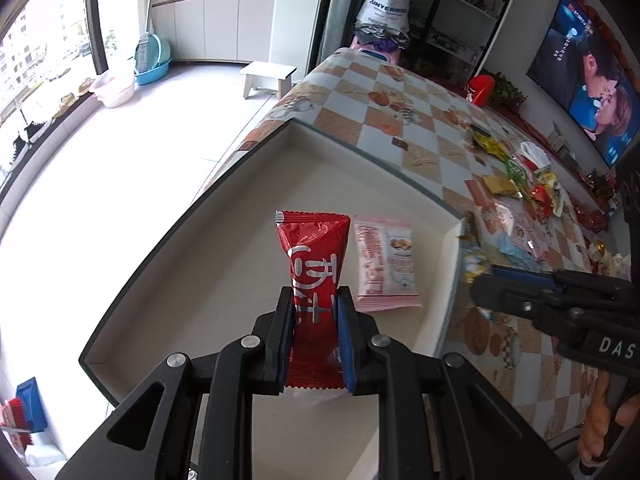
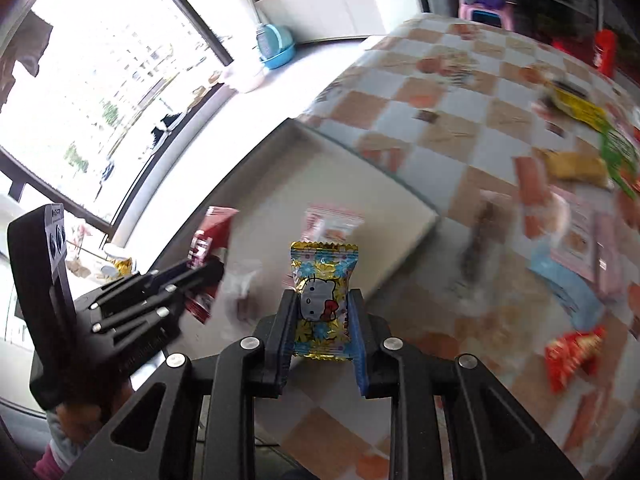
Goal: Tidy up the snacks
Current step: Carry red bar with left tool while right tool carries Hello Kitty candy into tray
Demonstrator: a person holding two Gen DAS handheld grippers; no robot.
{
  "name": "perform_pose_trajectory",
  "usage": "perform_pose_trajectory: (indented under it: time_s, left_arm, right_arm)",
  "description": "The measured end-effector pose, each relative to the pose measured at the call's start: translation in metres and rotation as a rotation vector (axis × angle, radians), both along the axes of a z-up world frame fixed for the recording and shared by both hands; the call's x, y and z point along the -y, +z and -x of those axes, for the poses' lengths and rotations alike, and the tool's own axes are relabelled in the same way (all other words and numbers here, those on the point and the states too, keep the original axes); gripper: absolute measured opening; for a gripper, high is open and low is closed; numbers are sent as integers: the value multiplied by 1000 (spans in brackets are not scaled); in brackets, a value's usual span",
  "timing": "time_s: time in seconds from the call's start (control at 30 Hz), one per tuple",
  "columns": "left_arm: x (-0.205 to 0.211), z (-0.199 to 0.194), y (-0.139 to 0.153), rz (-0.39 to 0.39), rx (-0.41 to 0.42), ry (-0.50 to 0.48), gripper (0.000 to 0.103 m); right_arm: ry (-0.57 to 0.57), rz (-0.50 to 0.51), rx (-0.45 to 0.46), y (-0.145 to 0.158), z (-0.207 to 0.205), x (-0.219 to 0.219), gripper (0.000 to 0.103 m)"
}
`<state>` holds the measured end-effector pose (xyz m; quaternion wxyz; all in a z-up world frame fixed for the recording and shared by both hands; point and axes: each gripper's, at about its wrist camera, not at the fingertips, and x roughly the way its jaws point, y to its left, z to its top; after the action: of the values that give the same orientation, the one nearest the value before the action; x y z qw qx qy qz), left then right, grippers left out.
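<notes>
My left gripper (image 1: 313,320) is shut on a red snack packet (image 1: 314,256) and holds it over the shallow white tray (image 1: 224,280). A pink snack packet (image 1: 384,264) lies flat in the tray just right of it. My right gripper (image 2: 322,320) is shut on a small yellow-and-blue cartoon-cat packet (image 2: 322,300), above the table near the tray's (image 2: 288,184) right edge. In the left wrist view the right gripper (image 1: 476,280) reaches in from the right. In the right wrist view the left gripper (image 2: 204,280) with the red packet (image 2: 210,236) shows at the left.
A loose pile of snack packets (image 1: 520,184) lies on the checked tablecloth (image 1: 400,92) right of the tray. A red packet (image 2: 572,352) and a blue one (image 2: 564,284) lie near my right gripper. The table edge drops to the floor on the left. A television (image 1: 588,80) hangs beyond.
</notes>
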<state>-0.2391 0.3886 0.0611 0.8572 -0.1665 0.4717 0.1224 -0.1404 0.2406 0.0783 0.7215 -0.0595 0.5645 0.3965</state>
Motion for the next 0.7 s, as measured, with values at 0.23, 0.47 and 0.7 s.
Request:
perform_pose_trajectory:
  time_s: [0.23,0.47,0.7]
  left_arm:
    - [-13,-4,-15,-26,-32,19,22]
    - [-10,-5,-23,-58,-21,22,65]
    - [-7,-11,-26,-57,-23,30,66]
  right_arm:
    - [44,40,-6,-32,-2,-46,26]
    - [-61,-1,-45,-47,-38,-45,84]
    - [-125,-46,-31,-55,-73,-47,103]
